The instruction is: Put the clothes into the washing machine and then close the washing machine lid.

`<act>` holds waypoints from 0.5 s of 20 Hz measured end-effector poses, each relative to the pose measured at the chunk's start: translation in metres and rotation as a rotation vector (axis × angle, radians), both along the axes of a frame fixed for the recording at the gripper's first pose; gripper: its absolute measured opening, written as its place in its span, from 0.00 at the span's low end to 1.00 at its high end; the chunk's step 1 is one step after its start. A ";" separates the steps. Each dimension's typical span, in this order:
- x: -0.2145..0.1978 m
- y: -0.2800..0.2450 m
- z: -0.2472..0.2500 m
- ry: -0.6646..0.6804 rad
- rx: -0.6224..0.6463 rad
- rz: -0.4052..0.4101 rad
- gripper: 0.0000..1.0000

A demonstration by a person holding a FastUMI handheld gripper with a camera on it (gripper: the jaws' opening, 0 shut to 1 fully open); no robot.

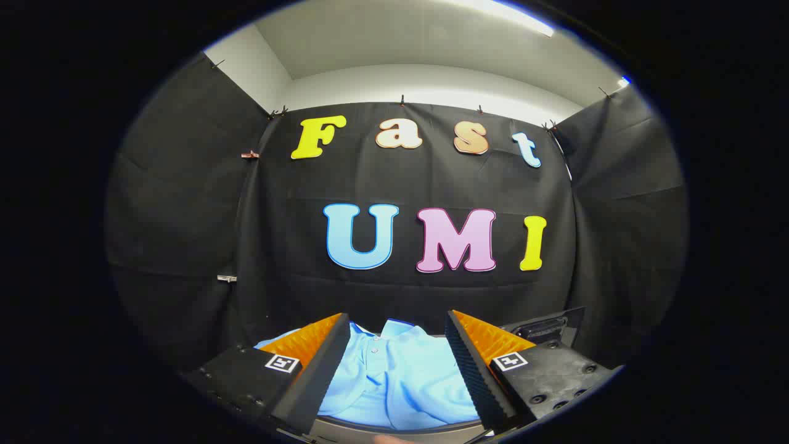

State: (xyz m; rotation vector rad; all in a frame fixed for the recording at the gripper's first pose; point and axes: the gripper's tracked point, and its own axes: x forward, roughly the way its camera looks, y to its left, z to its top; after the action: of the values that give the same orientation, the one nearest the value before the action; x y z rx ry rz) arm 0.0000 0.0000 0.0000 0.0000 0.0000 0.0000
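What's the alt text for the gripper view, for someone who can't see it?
A light blue collared shirt lies between and just beyond the open gripper, whose jaws stand wide apart without touching it. The shirt rests on a round dark rim below the jaws, and black cloth walls the booth behind.

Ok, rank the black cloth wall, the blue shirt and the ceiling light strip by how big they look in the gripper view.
1. Black cloth wall.
2. Blue shirt, lying between the fingers of the open claw.
3. Ceiling light strip, though it is farthest, so its true size is unsure.
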 end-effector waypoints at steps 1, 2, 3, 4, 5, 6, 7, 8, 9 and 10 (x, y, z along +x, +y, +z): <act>0.000 0.001 -0.001 0.003 -0.001 0.006 0.98; -0.001 0.001 -0.001 0.003 -0.003 0.008 0.98; -0.001 0.001 0.000 0.001 -0.006 0.007 0.98; 0.001 0.001 0.001 0.001 -0.009 0.009 0.98; 0.001 0.003 0.001 0.001 -0.012 0.012 0.98; 0.001 0.004 0.000 0.001 -0.016 0.016 0.98; 0.001 0.004 0.000 0.000 -0.020 0.017 0.98; 0.002 0.005 0.001 -0.002 -0.022 0.020 0.98; 0.002 0.006 0.001 -0.002 -0.024 0.025 0.98; 0.002 0.008 0.001 -0.004 -0.027 0.027 0.98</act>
State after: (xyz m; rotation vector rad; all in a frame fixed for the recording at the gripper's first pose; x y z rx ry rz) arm 0.0024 0.0078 0.0013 -0.0266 -0.0036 0.0272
